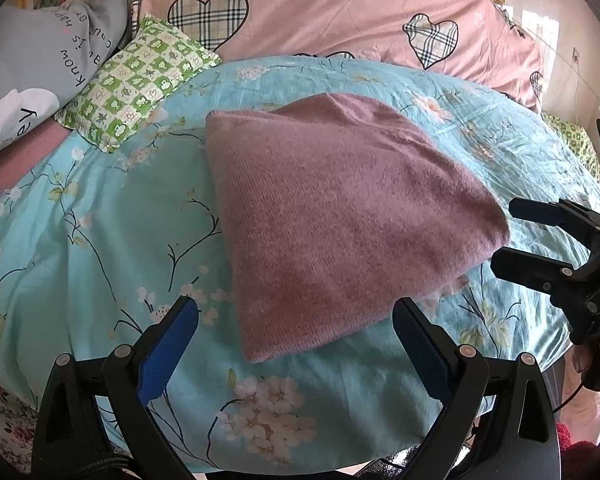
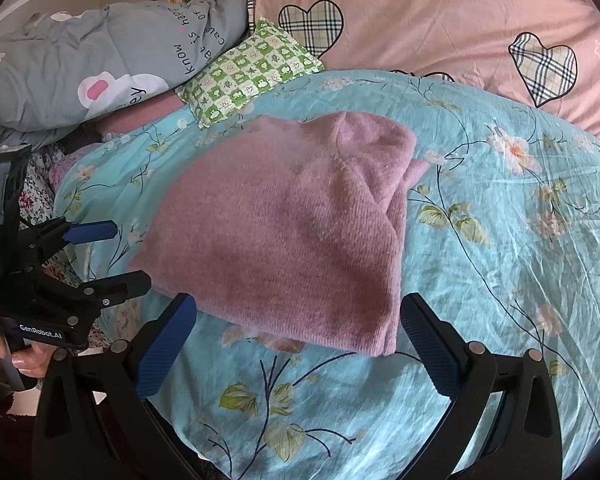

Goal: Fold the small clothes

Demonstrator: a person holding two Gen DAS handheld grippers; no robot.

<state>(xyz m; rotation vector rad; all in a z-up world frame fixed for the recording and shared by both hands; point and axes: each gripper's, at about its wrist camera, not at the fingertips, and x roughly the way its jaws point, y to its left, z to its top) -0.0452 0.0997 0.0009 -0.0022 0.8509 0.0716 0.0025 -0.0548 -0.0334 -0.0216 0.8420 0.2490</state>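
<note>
A mauve knitted garment (image 1: 340, 216) lies folded into a compact block on the turquoise floral bedspread (image 1: 100, 240); it also shows in the right wrist view (image 2: 284, 236). My left gripper (image 1: 296, 324) is open and empty, its jaws wide apart just short of the garment's near edge. My right gripper (image 2: 298, 320) is open and empty, also at the garment's near edge. The right gripper shows at the right of the left wrist view (image 1: 512, 236), beside the garment's right corner. The left gripper shows at the left of the right wrist view (image 2: 128, 256), beside the garment's left corner.
A green checked pillow (image 1: 136, 84) lies behind the garment at the left. A grey printed quilt (image 1: 40, 52) is piled at the far left. A pink quilt with plaid hearts (image 1: 340, 12) fills the back. The bed edge runs along the bottom of both views.
</note>
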